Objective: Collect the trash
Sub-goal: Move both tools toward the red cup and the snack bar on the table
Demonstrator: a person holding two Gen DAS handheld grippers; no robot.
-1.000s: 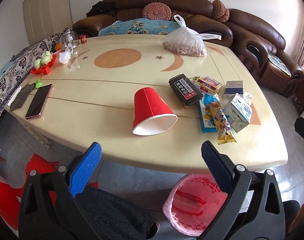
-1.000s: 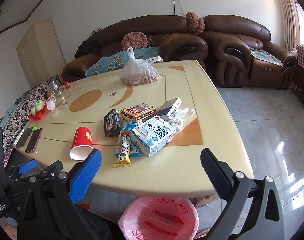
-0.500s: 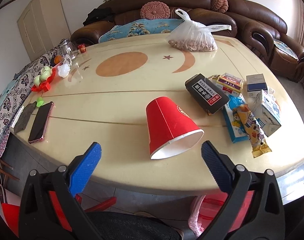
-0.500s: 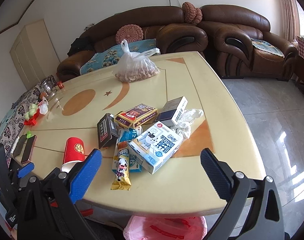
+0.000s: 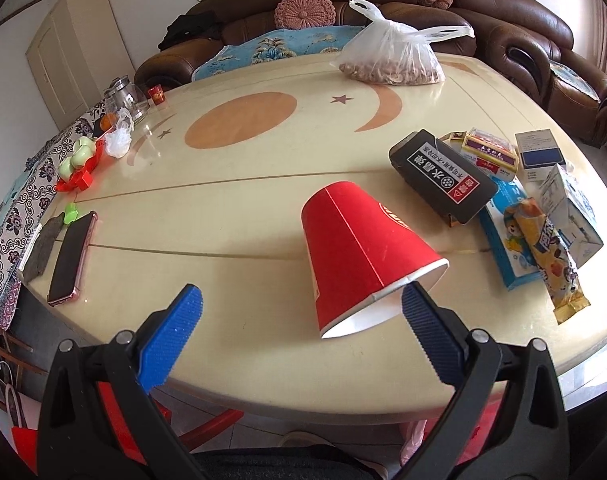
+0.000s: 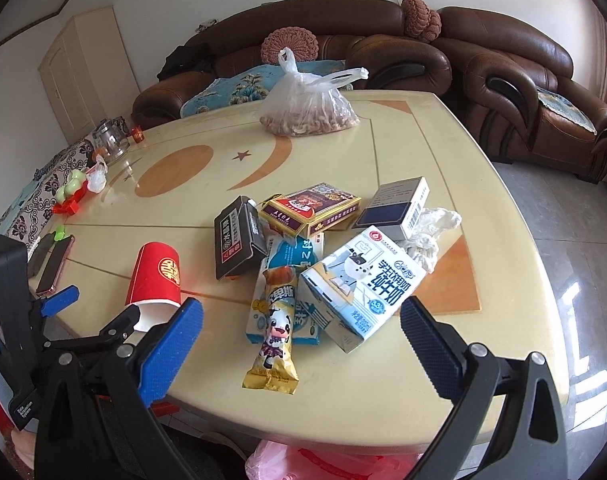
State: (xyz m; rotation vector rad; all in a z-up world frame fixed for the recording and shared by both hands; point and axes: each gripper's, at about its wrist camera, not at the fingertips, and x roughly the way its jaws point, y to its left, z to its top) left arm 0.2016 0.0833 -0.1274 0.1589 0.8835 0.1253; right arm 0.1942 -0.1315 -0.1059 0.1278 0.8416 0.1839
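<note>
Cup: one red paper cup (image 5: 363, 252) on its side on the tabletop (image 5: 243, 216)
Boxes: four cardboard boxes
Wrapper: one — glossy (image 6: 273, 324)
Tongs: left tongs (image 5: 299, 336) and right tongs (image 6: 299, 332) spread apart — empty

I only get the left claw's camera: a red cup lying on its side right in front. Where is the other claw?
Observer: The right claw is open over the table's near edge, facing a milk carton and a snack wrapper.
Operator: Is anything tucked behind that carton?
Observer: A crumpled white tissue, beside a blue and white box.
Operator: Does the cup have a picture on it?
Observer: Yes, the red cup shows a round gold emblem to the right camera.
</note>
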